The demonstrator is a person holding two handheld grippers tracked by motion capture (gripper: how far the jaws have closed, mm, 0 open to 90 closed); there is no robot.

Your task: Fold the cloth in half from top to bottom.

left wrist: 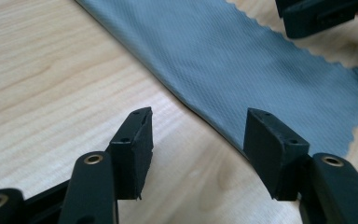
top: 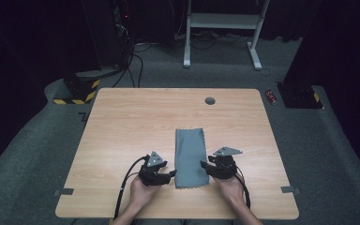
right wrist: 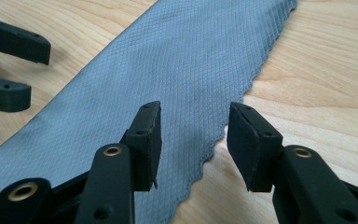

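Observation:
A grey-blue cloth (top: 190,157), folded into a long strip, lies flat on the wooden table (top: 131,122) near its front edge. My left gripper (top: 172,174) sits at the strip's near left side and is open. In the left gripper view the left gripper (left wrist: 198,135) has the cloth's (left wrist: 242,60) smooth folded edge running between its jaws. My right gripper (top: 205,165) is at the strip's near right side, also open. In the right gripper view the right gripper (right wrist: 193,135) straddles the cloth's (right wrist: 168,70) zigzag-cut edge. Nothing is pinched by either one.
The table has a round cable hole (top: 210,101) at the back and tape tabs (top: 64,191) at its front corners. On the floor behind are a red can (top: 271,97), a white desk frame (top: 222,23) and a yellow-black striped base (top: 77,91).

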